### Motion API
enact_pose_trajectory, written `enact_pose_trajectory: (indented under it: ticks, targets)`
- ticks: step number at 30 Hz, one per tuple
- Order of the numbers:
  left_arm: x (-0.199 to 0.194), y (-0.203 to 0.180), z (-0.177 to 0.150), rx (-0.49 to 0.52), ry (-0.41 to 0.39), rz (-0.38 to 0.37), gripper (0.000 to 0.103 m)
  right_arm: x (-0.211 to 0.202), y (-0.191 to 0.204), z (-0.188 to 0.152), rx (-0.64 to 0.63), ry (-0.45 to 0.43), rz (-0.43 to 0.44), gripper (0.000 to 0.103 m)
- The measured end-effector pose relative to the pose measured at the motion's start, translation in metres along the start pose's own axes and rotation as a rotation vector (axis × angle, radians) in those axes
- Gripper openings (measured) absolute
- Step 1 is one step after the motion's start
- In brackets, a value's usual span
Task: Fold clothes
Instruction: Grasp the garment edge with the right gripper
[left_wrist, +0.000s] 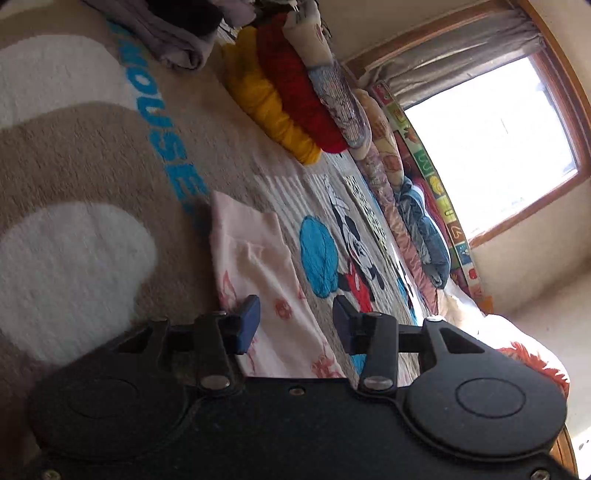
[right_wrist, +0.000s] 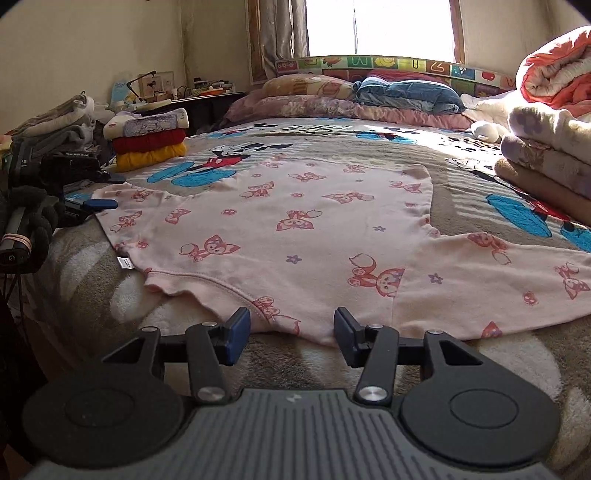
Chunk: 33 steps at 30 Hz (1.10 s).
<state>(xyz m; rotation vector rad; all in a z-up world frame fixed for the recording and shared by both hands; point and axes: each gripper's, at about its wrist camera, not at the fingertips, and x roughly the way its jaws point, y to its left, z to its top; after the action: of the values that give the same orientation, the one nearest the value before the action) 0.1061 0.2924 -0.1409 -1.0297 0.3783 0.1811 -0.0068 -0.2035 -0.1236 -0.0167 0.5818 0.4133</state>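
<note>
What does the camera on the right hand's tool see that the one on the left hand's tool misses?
Only the right view shows the whole pink shirt spread flat, its white label, the cluttered desk, the orange quilt and the left gripper itself. Only the left view shows the blue lettering on the blanket. Both share the shirt, the yellow-and-red folded stack, the blue pillow and the window. Each view shows its own jaws open, the right gripper at the shirt's near edge.
</note>
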Motion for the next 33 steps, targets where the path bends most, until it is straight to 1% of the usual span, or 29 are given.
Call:
enact_pose_trajectory:
  ticks: [1,4,6,7,9,14,17,20,22,23,26,28,29,32,33]
  targets:
    - [-0.005,0.005,0.007,-0.029,-0.044,0.011,0.046,-0.002,0.000,-0.001,0.005,0.001,0.005,0.051]
    - [-0.022,0.016,0.014,-0.115,-0.131,0.009,0.052,-0.009,-0.001,-0.003,0.020,0.005,0.019,0.053]
    - [-0.027,0.009,0.010,-0.095,-0.126,-0.012,0.052,-0.015,-0.003,-0.005,0.040,0.005,0.031,0.053]
    - [-0.028,0.004,0.008,-0.077,-0.118,-0.024,0.052,-0.020,-0.007,-0.007,0.073,-0.005,0.038,0.053]
    - [-0.029,-0.017,-0.009,0.012,-0.080,-0.053,0.052,-0.029,-0.021,-0.008,0.160,-0.045,0.041,0.053]
    - [-0.028,-0.076,-0.058,0.258,0.029,-0.127,0.053,-0.040,-0.081,-0.021,0.489,-0.130,-0.013,0.053]
    - [-0.019,-0.127,-0.118,0.513,0.125,-0.171,0.053,-0.047,-0.117,-0.028,0.686,-0.182,-0.045,0.053]
    - [-0.035,-0.166,-0.185,0.782,0.196,-0.242,0.053,-0.051,-0.161,-0.041,0.893,-0.239,-0.089,0.053]
    - [-0.050,-0.187,-0.237,0.968,0.235,-0.313,0.053,-0.051,-0.190,-0.052,0.997,-0.287,-0.116,0.053]
    - [-0.055,-0.193,-0.256,1.046,0.246,-0.343,0.053,-0.052,-0.202,-0.053,1.029,-0.306,-0.122,0.053]
    - [-0.077,-0.206,-0.323,1.341,0.216,-0.396,0.053,-0.055,-0.238,-0.057,1.121,-0.361,-0.140,0.052]
    - [-0.078,-0.203,-0.360,1.525,0.180,-0.415,0.053,-0.052,-0.259,-0.057,1.159,-0.385,-0.151,0.051]
    - [-0.078,-0.199,-0.375,1.609,0.159,-0.414,0.054,-0.050,-0.269,-0.057,1.171,-0.390,-0.152,0.051]
    - [-0.082,-0.187,-0.416,1.849,0.091,-0.393,0.054,-0.044,-0.290,-0.057,1.187,-0.408,-0.174,0.045]
    - [-0.082,-0.184,-0.425,1.903,0.075,-0.382,0.054,-0.041,-0.296,-0.056,1.180,-0.407,-0.185,0.038]
